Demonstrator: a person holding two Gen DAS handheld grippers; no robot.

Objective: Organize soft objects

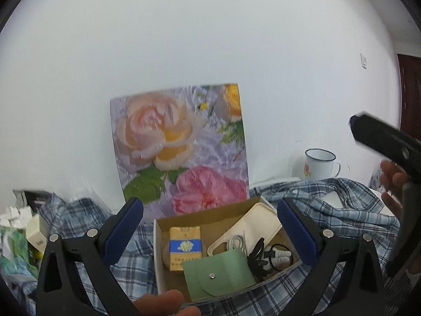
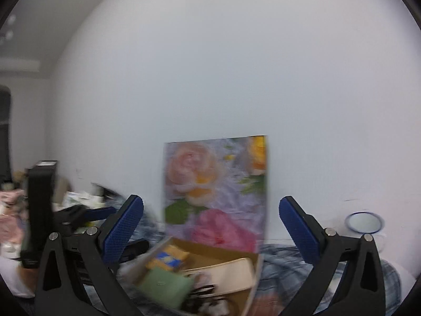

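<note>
Cardboard forms the open brown box (image 1: 210,218) that serves as landmark here; it sits on a rumpled blue-and-white plaid shirt (image 1: 329,202) spread beneath and to both sides of it. Inside the box, at its left end, stands a yellow cigarette pack with a blue band (image 1: 185,247); a pale green snap-button pouch (image 1: 218,276) lies at its near edge, a cream plastic case (image 1: 252,223) leans toward its far right corner, and a tangle of black cord with white earbuds (image 1: 268,258) fills its near right corner. Behind the box, a glossy floral print of peach and pink roses (image 1: 181,147) leans against the white wall (image 1: 210,39). A white enamel mug with a dark rim (image 1: 319,163) stands to the box's right, beyond the shirt. The left gripper (image 1: 210,234) hovers over the box, its blue-padded fingers (image 1: 123,231) spread wide and holding nothing. The right gripper (image 2: 210,229) is raised to the box's right, fingers likewise spread apart and empty; its own view is motion-blurred. A fingertip (image 1: 160,302) shows at the box's near side.
</note>
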